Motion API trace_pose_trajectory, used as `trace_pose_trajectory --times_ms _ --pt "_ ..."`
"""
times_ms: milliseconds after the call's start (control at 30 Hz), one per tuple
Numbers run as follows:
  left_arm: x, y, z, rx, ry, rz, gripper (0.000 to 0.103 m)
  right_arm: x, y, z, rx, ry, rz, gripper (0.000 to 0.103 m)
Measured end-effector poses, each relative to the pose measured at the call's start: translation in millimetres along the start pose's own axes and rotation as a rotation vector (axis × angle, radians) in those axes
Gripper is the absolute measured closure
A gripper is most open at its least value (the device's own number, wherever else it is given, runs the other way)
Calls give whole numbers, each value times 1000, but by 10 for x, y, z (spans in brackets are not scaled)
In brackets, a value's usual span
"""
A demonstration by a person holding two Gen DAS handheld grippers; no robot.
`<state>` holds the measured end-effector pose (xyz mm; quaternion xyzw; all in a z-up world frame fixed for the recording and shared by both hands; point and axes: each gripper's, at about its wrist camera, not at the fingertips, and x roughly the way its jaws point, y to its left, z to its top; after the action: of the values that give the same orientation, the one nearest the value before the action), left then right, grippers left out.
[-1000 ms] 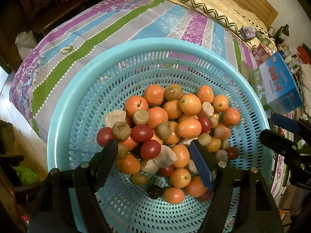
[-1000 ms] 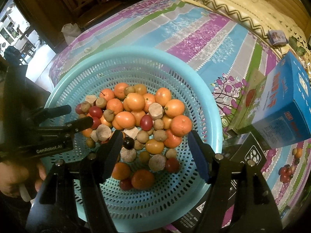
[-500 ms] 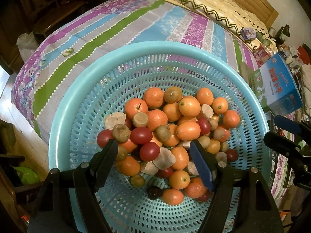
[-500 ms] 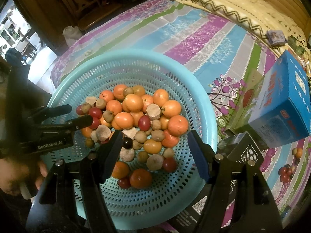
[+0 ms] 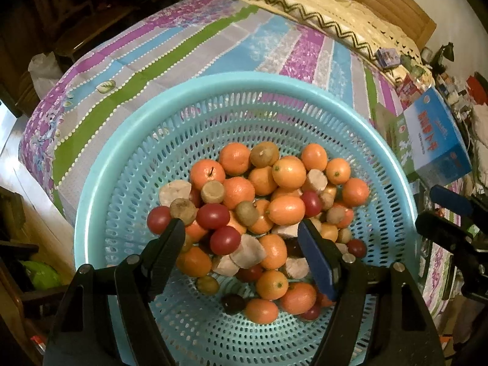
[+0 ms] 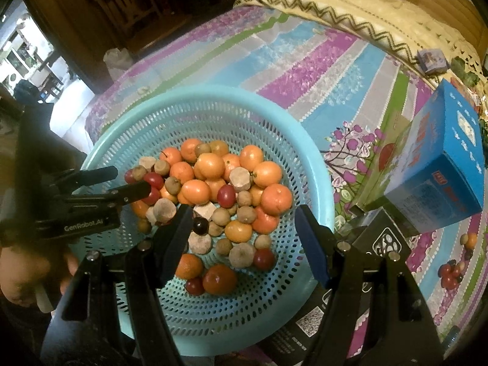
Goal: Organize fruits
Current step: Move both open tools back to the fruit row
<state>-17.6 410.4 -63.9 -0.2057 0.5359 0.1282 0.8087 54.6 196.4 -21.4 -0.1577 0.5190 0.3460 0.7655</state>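
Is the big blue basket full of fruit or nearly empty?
Neither: partly filled. The blue basket holds a fruit pile heaped in its middle, while much of its holed floor and walls around the pile stay bare.

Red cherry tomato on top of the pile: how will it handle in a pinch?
The cherry tomato looks smooth and glossy, so probably slippery. Round and perched on other fruit in the basket, it would likely roll if nudged. Probably soft: squeeze gently.
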Motion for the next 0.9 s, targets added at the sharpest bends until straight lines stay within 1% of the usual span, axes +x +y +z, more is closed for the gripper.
trace_pose_trajectory --times_ms 133,267,400,567,667,733,900 --pt "-129 -96 4 9 -40 -2 26 -124 -89 -50 11 -47 -1 33" --pt "-293 -258 2 26 -93 -16 26 -310 -194 -118 21 -108 -43 33" --pt "-398 -441 -19 46 -129 -31 26 -507 -325 -196 33 -166 -88 33" --pt "-488 -768 -71 90 -157 -48 25 -731 -494 -321 55 -230 -148 32" --pt "-530 -959 -105 122 -172 -58 25 -843 -622 -406 74 -255 -182 30" --pt "-555 -1112 -133 145 -179 -73 25 -905 -732 -472 94 -269 -202 26" --pt "-590 -1512 -179 203 -189 -102 25 -1009 -961 -625 138 -282 -230 26"
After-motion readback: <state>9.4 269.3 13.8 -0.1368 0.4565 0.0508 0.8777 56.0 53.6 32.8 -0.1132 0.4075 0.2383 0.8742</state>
